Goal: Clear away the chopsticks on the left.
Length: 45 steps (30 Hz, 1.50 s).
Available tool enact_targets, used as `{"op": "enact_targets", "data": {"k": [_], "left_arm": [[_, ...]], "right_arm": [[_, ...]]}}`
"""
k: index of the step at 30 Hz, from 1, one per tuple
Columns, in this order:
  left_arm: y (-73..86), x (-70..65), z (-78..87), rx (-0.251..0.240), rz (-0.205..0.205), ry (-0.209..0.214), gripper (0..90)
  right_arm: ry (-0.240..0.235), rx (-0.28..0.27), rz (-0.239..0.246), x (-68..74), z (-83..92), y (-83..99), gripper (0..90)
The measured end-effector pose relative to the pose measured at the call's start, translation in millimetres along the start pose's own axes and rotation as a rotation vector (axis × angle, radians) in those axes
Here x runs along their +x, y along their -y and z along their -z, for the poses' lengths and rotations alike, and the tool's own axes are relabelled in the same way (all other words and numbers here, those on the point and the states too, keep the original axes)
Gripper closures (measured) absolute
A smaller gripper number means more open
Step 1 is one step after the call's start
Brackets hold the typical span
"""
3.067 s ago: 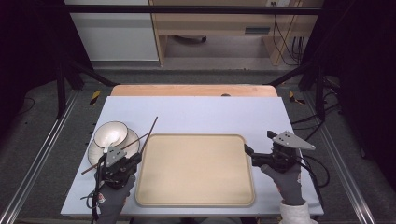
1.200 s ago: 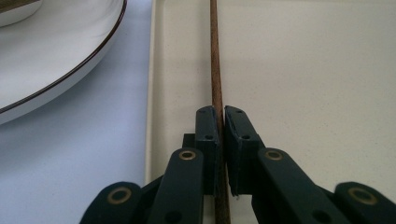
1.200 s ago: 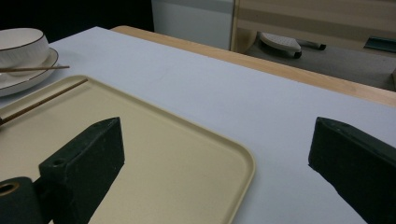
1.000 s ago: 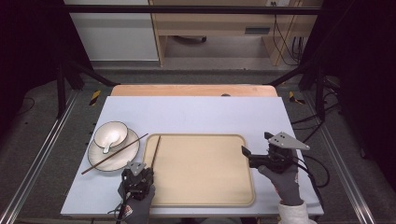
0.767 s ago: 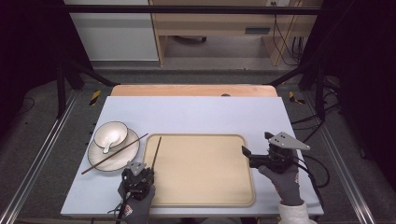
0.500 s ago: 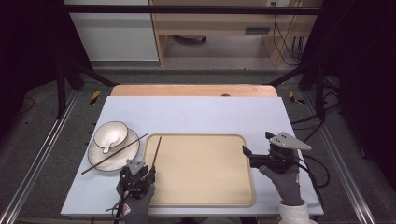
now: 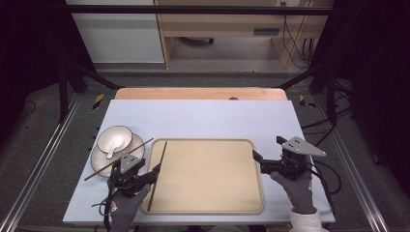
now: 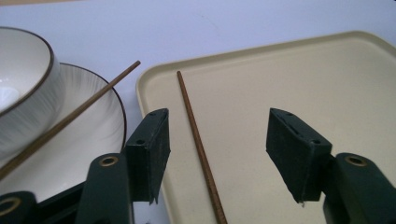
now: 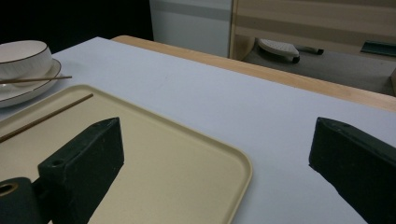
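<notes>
Where tray (image 7: 208, 193) lies: slender wooden chopstick (image 7: 157, 176).

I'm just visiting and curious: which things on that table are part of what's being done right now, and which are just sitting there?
In use:
- chopstick on the tray
- beige tray
- second chopstick, lying across the plate
- left claw, jaws just opened, nothing gripped

Just lying about:
- bowl with its white spoon
- plate under it
- right claw, open at the tray's edge

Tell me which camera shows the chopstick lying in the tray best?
The left gripper view: the chopstick lies close-up between the open tongs, on the tray. The high view shows its whole length, small; the right gripper view only a distant part.
</notes>
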<state>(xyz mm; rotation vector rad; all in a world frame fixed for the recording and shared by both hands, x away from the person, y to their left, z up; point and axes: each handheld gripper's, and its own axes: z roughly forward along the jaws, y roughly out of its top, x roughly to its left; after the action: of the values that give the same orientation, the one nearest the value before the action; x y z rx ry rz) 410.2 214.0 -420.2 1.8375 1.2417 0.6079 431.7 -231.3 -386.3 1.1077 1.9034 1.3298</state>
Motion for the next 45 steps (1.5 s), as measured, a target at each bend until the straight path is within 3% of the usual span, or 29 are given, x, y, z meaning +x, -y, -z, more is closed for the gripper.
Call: {"op": "enact_targets", "data": {"k": [5, 9, 16, 26, 37, 45], "left_arm": [[-3.1, 15.7, 6.0, 0.000, -0.033, 0.080, 32.3], [-1.1, 24.2, 9.5, -0.004, -0.057, 0.119, 30.3], [6.9, 43.4, 12.2, 0.035, -0.129, 0.147, 22.1], [21.3, 71.6, 26.3, 0.039, -0.125, 0.122, 20.1], [29.3, 101.9, 36.5, 0.079, -0.116, 0.050, 21.2], [30.6, 127.8, 31.1, 0.088, -0.106, 0.006, 26.6]], "right_arm": [[-0.002, 0.000, -0.003, -0.3, 0.3, -0.1, 3.3], [0.001, 0.000, -0.002, -0.6, 0.6, -0.2, 3.3], [0.002, 0.006, -0.001, 0.2, -1.4, 0.5, 3.2], [-0.005, 0.010, -0.002, 0.1, -1.7, 1.4, 3.1], [-0.007, 0.028, -0.004, 1.4, -4.8, 3.2, 3.2], [-0.009, 0.028, 0.001, 1.8, -5.7, 3.4, 3.3]]}}
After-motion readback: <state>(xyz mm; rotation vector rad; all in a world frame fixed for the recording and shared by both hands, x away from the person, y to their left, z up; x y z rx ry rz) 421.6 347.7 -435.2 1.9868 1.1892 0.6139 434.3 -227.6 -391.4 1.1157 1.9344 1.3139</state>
